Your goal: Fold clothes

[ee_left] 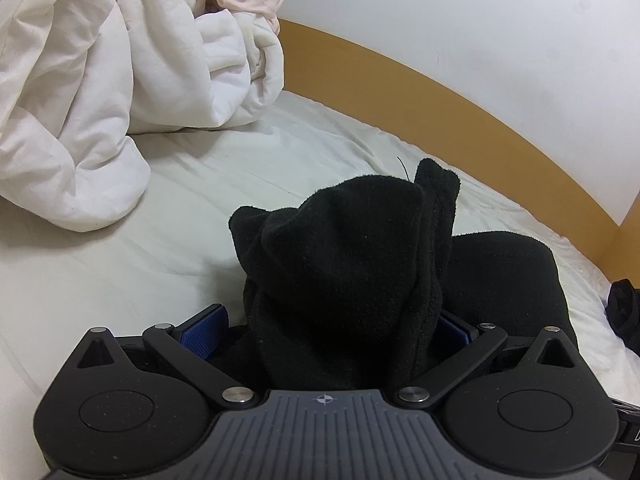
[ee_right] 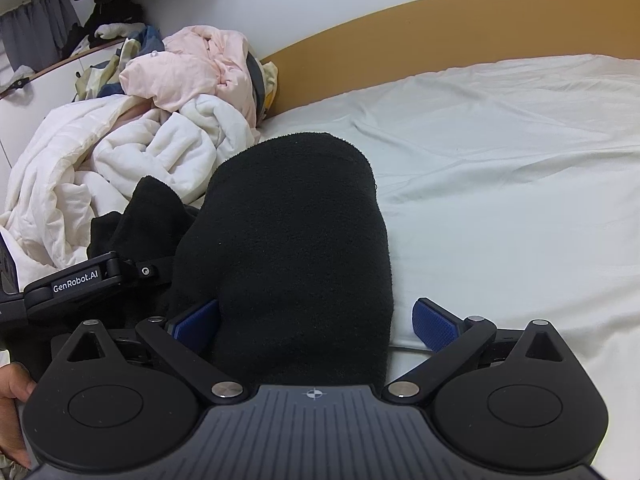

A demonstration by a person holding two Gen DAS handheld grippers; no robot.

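Observation:
A black fleece garment (ee_left: 340, 256) lies bunched on the white bed sheet (ee_left: 180, 208). My left gripper (ee_left: 326, 328) has its blue pads spread wide, with a bunched fold of the garment standing between them. In the right wrist view the same garment (ee_right: 296, 240) fills the space between the pads of my right gripper (ee_right: 316, 324); its left pad touches the cloth, and its right pad (ee_right: 434, 322) stands apart from it over the sheet. The left gripper's body (ee_right: 76, 282) shows at the left of that view.
A heap of white duvet (ee_left: 100, 80) with a pink cloth (ee_right: 192, 68) on top lies at the bed's far left. A wooden headboard (ee_left: 460, 92) runs along the white wall. Another dark item (ee_left: 624, 312) lies at the right edge. More clothes (ee_right: 116, 8) are piled beyond the bed.

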